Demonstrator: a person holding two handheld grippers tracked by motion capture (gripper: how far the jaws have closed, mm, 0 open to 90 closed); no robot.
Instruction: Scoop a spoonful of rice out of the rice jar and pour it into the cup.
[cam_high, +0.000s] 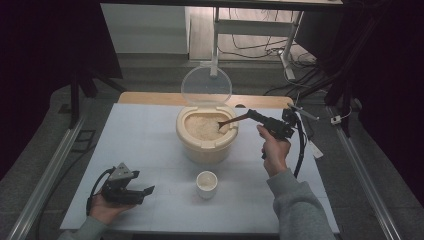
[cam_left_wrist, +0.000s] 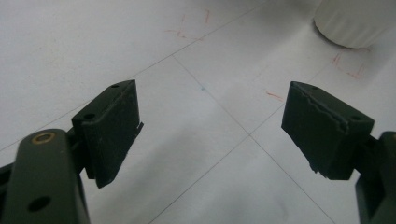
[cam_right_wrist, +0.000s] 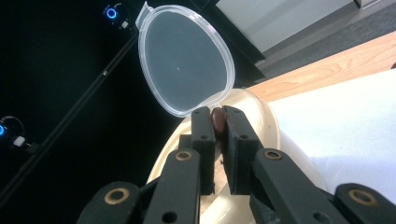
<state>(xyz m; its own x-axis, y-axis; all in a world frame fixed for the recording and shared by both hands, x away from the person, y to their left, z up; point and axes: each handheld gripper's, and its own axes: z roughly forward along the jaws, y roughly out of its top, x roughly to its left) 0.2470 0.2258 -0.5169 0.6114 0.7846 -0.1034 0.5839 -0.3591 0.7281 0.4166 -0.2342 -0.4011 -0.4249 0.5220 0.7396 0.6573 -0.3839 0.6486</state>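
Scooping step: right tool (cam_high: 256, 116) clamped on spoon (cam_high: 231, 120), bowl end in rice container (cam_high: 206, 145). Left tool (cam_high: 145, 191) open, idle nr cup (cam_high: 206, 184). Next, probably: lift level, carry to cup w/o spilling.

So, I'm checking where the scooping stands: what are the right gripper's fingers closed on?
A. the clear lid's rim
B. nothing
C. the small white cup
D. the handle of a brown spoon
D: the right gripper is shut on the brown spoon, whose bowl end reaches into the rice container; the small white cup stands apart, nearer the person.
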